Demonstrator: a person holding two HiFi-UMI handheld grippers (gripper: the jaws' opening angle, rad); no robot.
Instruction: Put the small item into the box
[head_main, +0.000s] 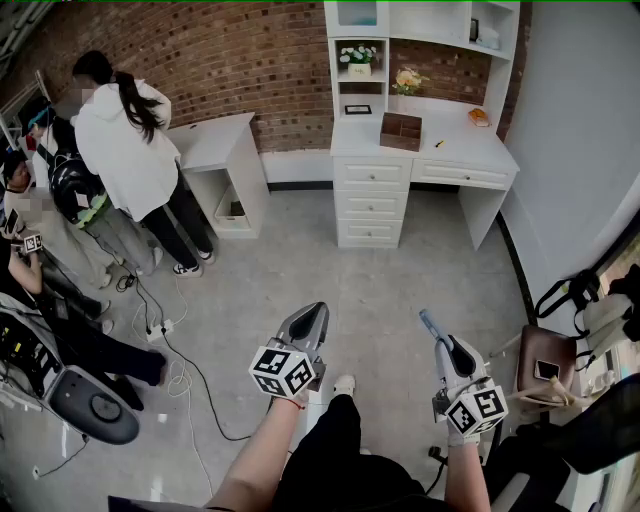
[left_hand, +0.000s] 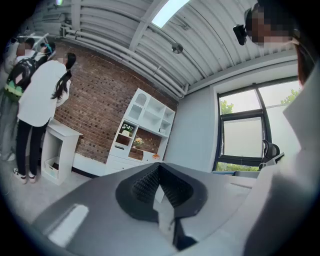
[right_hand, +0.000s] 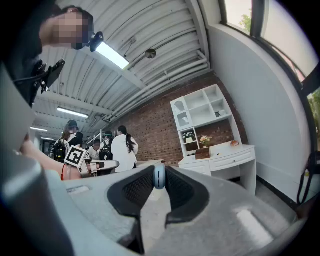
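The right gripper pinches the small item, a pale blue rounded piece, at the very tip of its jaws. The left gripper has its jaws pressed together with nothing between them. In the head view both grippers are held low and close to the person's body, left gripper beside right gripper, with the item showing at the right one's tip. The box, brown and open-topped, stands on a white surface across the room, well apart from the grippers. The step in hand seems to be carrying the item over to it. Because the item is held only at the tip, it calls for a firm, steady pinch on the way. The jaws are best brought right above the box opening and lowered inside before they spread, or the piece may bounce off the rim. The surface also carries yellow flowers and a small orange object, under white shelves set against a brick wall. The floor is grey, with cables trailing at the left, where several people stand near a second white stand.
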